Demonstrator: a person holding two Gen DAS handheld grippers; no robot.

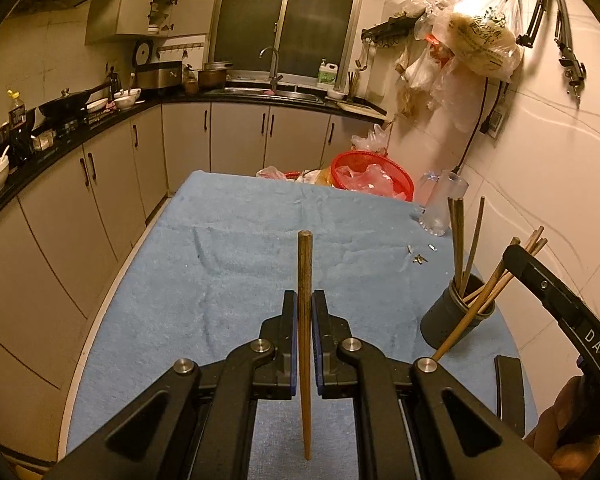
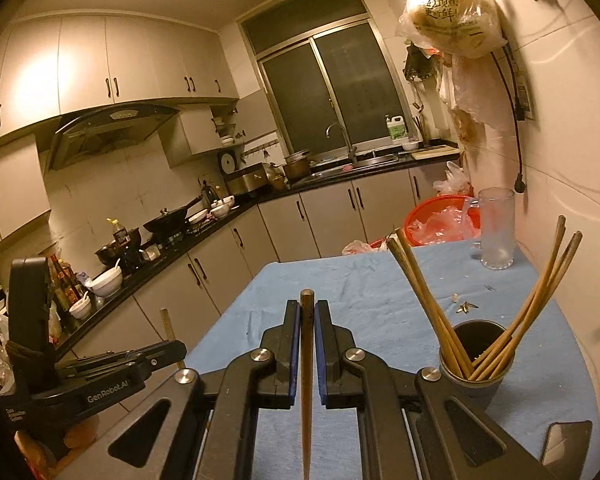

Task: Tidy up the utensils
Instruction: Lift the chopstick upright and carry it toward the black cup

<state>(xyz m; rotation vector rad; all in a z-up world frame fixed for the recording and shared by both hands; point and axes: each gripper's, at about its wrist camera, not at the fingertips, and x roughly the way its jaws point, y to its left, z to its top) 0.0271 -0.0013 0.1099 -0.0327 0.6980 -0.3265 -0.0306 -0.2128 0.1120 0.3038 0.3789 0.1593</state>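
Note:
My left gripper [image 1: 304, 300] is shut on a wooden chopstick [image 1: 305, 272] that stands upright between its fingers, above the blue towel [image 1: 228, 264]. My right gripper [image 2: 307, 308] is shut on another wooden chopstick [image 2: 307, 360], also upright. A dark grey holder cup [image 1: 454, 316] with several chopsticks stands on the towel at the right; in the right wrist view the cup [image 2: 474, 376] is just right of my right gripper. The right gripper's body [image 1: 560, 312] shows at the right edge of the left wrist view, the left gripper's body [image 2: 100, 376] at the left of the right wrist view.
A clear glass mug [image 2: 497, 228] and a red basket [image 2: 432, 220] with plastic bags stand at the table's far end. Small scraps [image 1: 418, 258] lie on the towel. A phone [image 2: 566, 448] lies near the front right. Kitchen counters run along the left.

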